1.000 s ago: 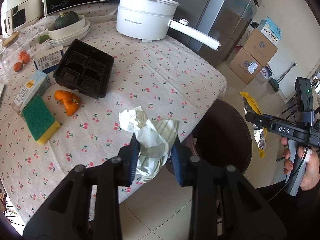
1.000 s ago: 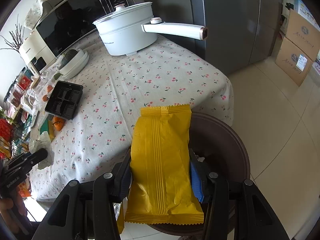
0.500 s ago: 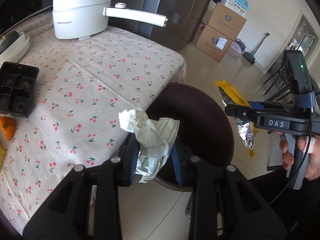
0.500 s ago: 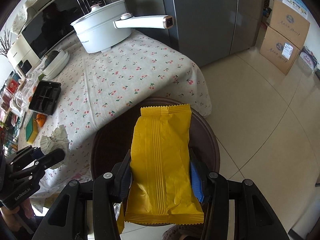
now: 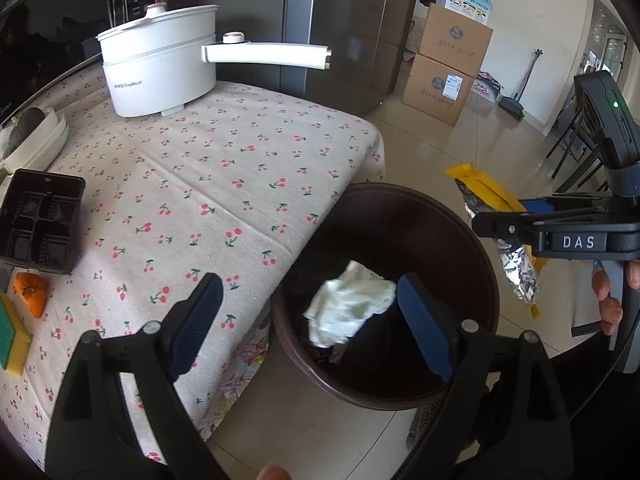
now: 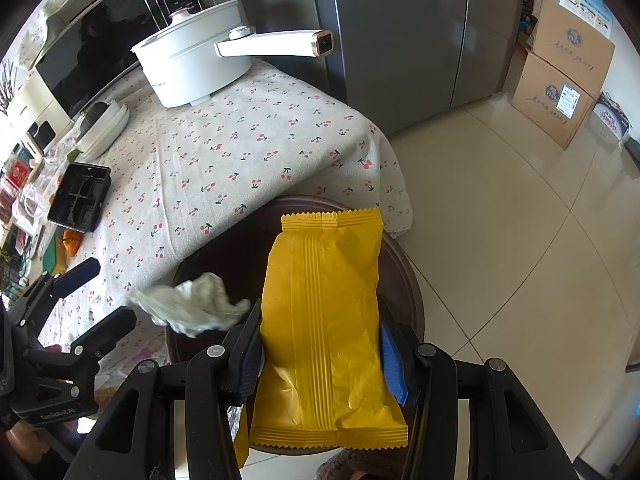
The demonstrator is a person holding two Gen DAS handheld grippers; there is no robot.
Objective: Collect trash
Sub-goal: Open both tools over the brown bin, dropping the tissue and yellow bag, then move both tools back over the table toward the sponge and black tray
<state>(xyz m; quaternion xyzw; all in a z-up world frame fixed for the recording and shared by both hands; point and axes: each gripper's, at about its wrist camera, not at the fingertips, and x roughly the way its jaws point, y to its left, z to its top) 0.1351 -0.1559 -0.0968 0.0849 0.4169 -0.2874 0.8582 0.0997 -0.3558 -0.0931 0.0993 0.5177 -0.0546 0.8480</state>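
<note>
Upper left of the left wrist view, a white pot [image 5: 158,76] stands on the cherry-print tablecloth [image 5: 224,184], handle pointing right. At the left edge lies a black tray [image 5: 40,224], an orange piece [image 5: 30,288] below it. Cardboard boxes [image 5: 452,60] stack upper right.

— From where does your left camera look?

— From just behind my left fingers [image 5: 172,344], angled steeply down and close over the brown bin [image 5: 436,216] at the table edge [image 5: 240,168], facing the white pot [image 5: 160,76] and cardboard boxes [image 5: 448,64] beyond.

— And the right?

— From behind my right fingers [image 6: 394,364], steeper still, close above the same bin [image 6: 412,280]. It faces that pot [image 6: 192,68] and those boxes [image 6: 560,80] too.

— What overlaps?

— Bin, tablecloth, pot, boxes; each view also catches the opposite tool at its side.
</note>
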